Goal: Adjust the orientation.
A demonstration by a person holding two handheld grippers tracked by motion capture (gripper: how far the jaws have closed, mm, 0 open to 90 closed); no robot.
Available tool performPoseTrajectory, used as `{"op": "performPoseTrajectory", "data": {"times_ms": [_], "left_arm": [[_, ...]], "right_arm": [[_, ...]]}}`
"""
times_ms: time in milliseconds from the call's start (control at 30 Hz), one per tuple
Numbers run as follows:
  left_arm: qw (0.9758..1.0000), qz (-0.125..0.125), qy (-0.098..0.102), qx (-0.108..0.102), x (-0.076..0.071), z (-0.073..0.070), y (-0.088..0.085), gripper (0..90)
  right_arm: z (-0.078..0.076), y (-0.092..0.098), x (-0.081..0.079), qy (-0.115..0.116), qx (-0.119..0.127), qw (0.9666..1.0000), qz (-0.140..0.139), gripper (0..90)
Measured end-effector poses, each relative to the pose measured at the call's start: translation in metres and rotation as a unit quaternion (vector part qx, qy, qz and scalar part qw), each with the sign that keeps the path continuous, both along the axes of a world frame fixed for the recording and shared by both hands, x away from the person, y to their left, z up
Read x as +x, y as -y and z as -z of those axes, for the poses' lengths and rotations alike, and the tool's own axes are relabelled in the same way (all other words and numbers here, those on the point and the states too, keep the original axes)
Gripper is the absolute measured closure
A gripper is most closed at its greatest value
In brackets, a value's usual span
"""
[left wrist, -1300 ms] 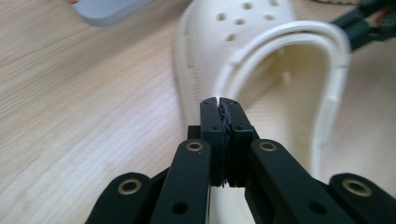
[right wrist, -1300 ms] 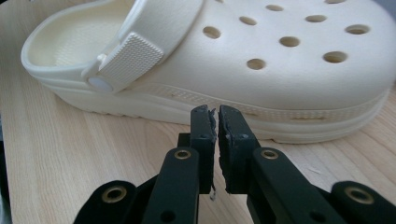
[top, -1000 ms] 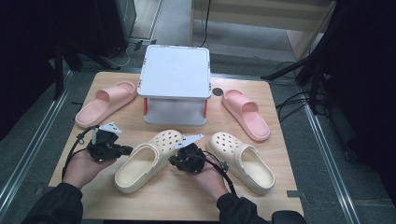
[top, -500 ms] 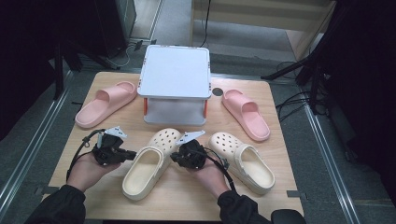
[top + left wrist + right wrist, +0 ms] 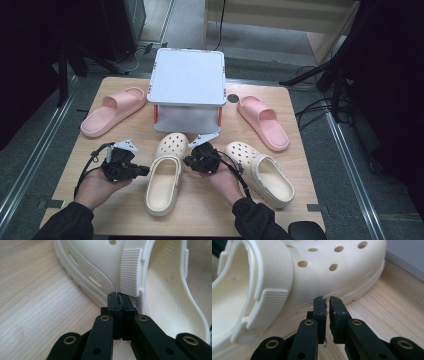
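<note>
Flanking the cream clog [image 5: 164, 177] near the table's [image 5: 125, 220] front edge, probably to nudge it straight beside its mate [image 5: 260, 172]: left gripper [image 5: 145, 171] jaws pressed together at its left side, empty; right gripper [image 5: 186, 160] jaws almost together at its right, empty. No readable writing or brand anywhere.

In the left gripper view, the cream clog [image 5: 160, 290] runs past the top and right edges. In the right gripper view, its heel end [image 5: 227, 302] leaves the left edge, out of focus.
</note>
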State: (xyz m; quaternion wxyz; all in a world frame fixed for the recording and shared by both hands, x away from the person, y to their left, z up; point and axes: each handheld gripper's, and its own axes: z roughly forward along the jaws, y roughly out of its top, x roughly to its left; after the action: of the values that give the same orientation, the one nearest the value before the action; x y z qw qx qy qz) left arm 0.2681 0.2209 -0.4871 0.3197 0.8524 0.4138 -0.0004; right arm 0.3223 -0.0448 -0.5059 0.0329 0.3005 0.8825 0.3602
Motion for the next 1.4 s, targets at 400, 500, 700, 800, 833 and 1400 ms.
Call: {"op": "performPoseTrajectory", "data": {"times_ms": [400, 500, 700, 800, 833, 1400], "left_arm": [[0.9992, -0.022, 0.010, -0.033, 0.004, -0.005, -0.017, 68.9], [0.9991, -0.025, 0.007, -0.035, 0.005, -0.005, -0.019, 65.8], [0.9992, -0.027, 0.005, -0.031, 0.010, -0.006, -0.020, 60.2], [0.9991, -0.029, 0.003, -0.031, 0.017, -0.006, -0.024, 56.7], [0.9989, -0.031, 0.002, -0.034, 0.020, -0.006, -0.025, 54.8], [0.9993, -0.017, -0.003, -0.032, 0.041, -0.005, -0.022, 44.9]], "right_arm": [[-0.007, 0.010, 0.004, 0.014, 0.010, 0.9997, -0.015, 69.3], [-0.010, 0.013, 0.000, 0.014, 0.010, 0.9996, -0.021, 67.0], [-0.016, 0.024, -0.007, 0.007, 0.012, 0.9996, -0.023, 63.9], [-0.018, 0.030, -0.012, 0.006, 0.013, 0.9997, -0.022, 63.9], [-0.018, 0.033, -0.013, 0.006, 0.015, 0.9996, -0.024, 63.6], [-0.043, 0.081, -0.041, 0.009, 0.031, 0.9995, -0.001, 61.2]]}}
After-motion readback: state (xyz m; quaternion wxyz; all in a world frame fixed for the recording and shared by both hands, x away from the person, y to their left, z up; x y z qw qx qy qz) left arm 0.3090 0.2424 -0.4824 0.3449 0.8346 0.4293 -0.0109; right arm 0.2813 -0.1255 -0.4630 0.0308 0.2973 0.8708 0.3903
